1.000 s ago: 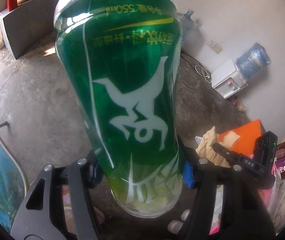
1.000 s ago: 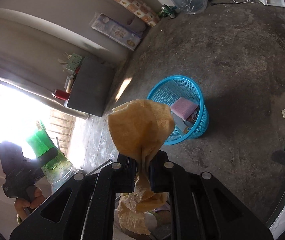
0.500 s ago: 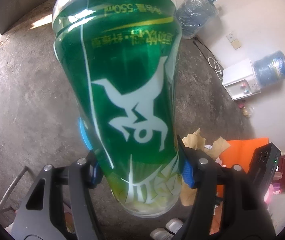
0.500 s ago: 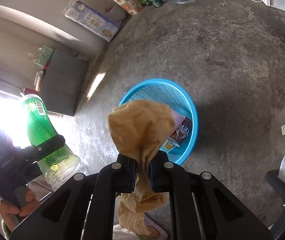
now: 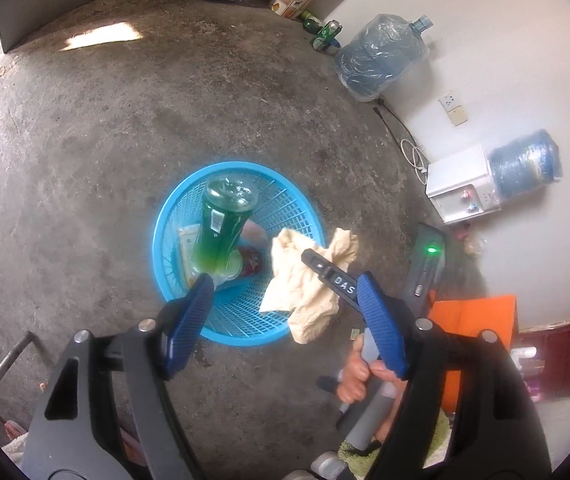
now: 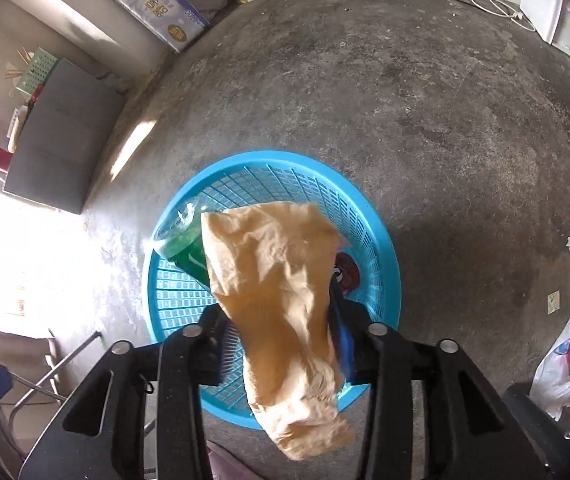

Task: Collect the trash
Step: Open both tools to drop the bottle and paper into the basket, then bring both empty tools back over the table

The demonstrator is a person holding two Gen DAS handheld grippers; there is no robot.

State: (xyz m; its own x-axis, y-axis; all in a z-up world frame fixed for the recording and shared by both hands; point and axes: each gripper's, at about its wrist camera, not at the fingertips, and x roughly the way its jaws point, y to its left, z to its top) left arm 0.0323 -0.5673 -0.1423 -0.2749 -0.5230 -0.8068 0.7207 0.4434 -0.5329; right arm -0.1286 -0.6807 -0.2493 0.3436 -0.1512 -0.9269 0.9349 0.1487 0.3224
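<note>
- Left wrist view: left hand-held gripper [image 5: 285, 320] spread apart, empty; green bottle [image 5: 221, 232] stands in the blue basket [image 5: 165, 216].
- Right hand-held gripper [image 6: 283, 346] spread apart above the basket; crumpled brown paper [image 6: 277, 280] hangs between its fingers, apparently released for disposal.

Both my wrist cams point steeply down at the floor from close above; each catches the same blue basket [image 5: 165, 216] [image 6: 377, 232], right one nearer.

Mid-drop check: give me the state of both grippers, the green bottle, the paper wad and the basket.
left gripper: open, empty, above the basket.
right gripper: open, paper between its jaws.
green bottle: in the basket, leaning, neck down.
brown paper wad: over the basket.
blue basket: upright on the floor, holding trash.
</note>
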